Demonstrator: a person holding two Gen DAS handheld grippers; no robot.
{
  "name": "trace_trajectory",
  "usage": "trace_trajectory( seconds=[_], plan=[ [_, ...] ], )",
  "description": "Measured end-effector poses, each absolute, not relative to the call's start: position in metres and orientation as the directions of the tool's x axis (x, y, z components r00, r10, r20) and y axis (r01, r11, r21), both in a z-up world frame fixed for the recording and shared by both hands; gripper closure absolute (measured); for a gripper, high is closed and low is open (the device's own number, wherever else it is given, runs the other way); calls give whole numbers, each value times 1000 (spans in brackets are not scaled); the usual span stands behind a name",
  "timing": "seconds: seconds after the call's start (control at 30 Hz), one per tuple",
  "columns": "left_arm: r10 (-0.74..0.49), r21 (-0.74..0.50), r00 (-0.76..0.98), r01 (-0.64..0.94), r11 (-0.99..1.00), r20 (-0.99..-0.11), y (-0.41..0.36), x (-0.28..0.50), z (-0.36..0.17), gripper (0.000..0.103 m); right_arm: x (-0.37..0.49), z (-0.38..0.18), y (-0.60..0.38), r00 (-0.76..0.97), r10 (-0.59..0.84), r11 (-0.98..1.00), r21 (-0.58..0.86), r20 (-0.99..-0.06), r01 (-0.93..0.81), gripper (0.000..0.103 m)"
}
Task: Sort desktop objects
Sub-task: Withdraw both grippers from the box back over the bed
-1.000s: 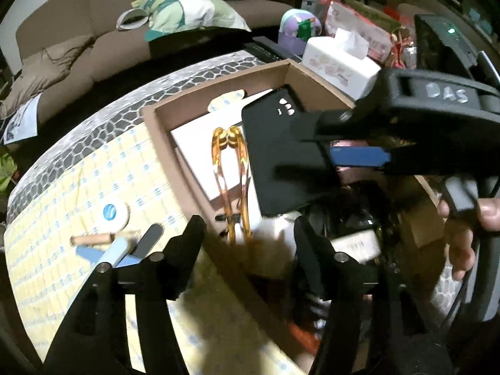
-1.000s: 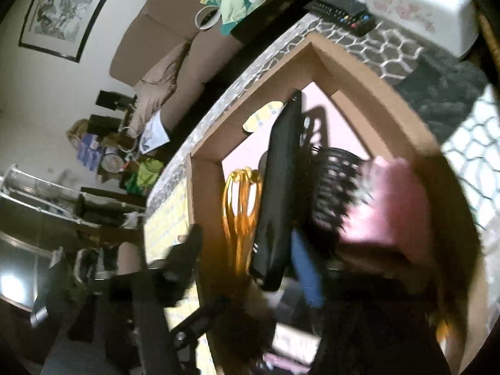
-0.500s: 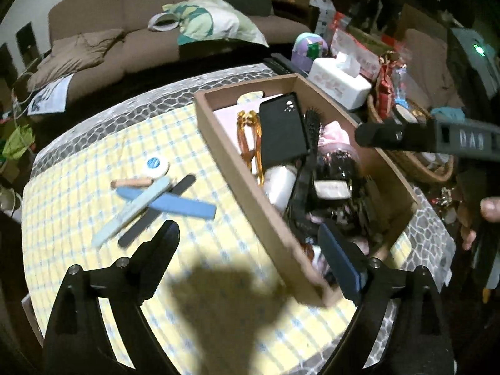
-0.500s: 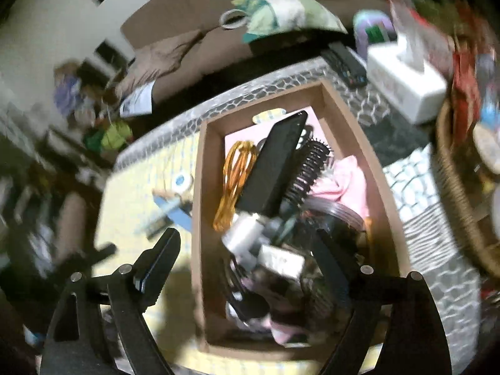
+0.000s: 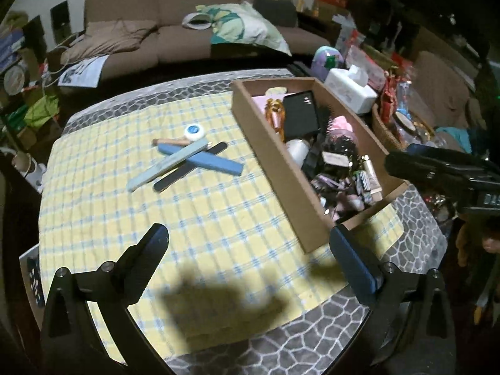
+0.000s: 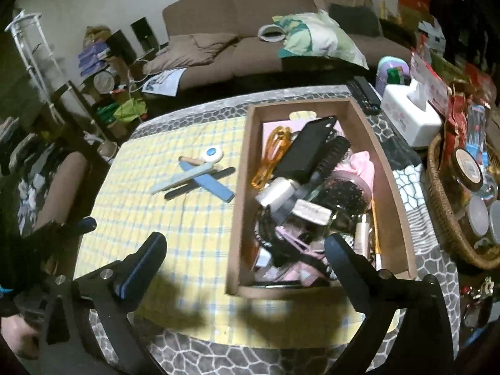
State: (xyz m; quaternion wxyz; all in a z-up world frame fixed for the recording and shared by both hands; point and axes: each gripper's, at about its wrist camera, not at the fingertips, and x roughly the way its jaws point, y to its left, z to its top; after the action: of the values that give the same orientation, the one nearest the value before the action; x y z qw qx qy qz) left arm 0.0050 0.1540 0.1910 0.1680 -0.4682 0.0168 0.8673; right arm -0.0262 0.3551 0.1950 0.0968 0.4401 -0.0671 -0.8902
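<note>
I am backing both units away from the cardboard box. The left hand-held gripper and right hand-held gripper have just been opening and are spread, empty. The black phone is lying in the box, upper centre; the nail files are waiting on the bench, centre left.

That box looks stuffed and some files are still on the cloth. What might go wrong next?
The cardboard box is heaped: the black phone leans on the hairbrush, so adding things may tip it or spill clutter. The nail files lie crossed, so gripping one could drag the others. Both tools, left and right, hang open and empty, so nothing can drop yet.
</note>
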Motion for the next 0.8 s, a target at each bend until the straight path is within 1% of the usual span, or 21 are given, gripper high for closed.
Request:
trace_trajectory(
  seconds=[0.13,0.3,0.63,0.8],
  plan=[
    [264,-131,-518,-279,-951,-814,132,16,189,0,-16,198,341,-605,-236,-972,188,-761,141,0],
    [235,-115,-528,-251,-961,-816,100,16,178,0,-18,193,320,-585,-253,-967,181,-771,179,0],
    [210,-151,-516,-153,-977,-830,25,-27,121,0,-61,159,271,-538,-279,-945,129,-795,299,0],
    [168,-73,-530,-195,-978,-831,22,-67,101,0,-93,142,254,-508,-323,-926,156,-799,345,0]
  ],
)
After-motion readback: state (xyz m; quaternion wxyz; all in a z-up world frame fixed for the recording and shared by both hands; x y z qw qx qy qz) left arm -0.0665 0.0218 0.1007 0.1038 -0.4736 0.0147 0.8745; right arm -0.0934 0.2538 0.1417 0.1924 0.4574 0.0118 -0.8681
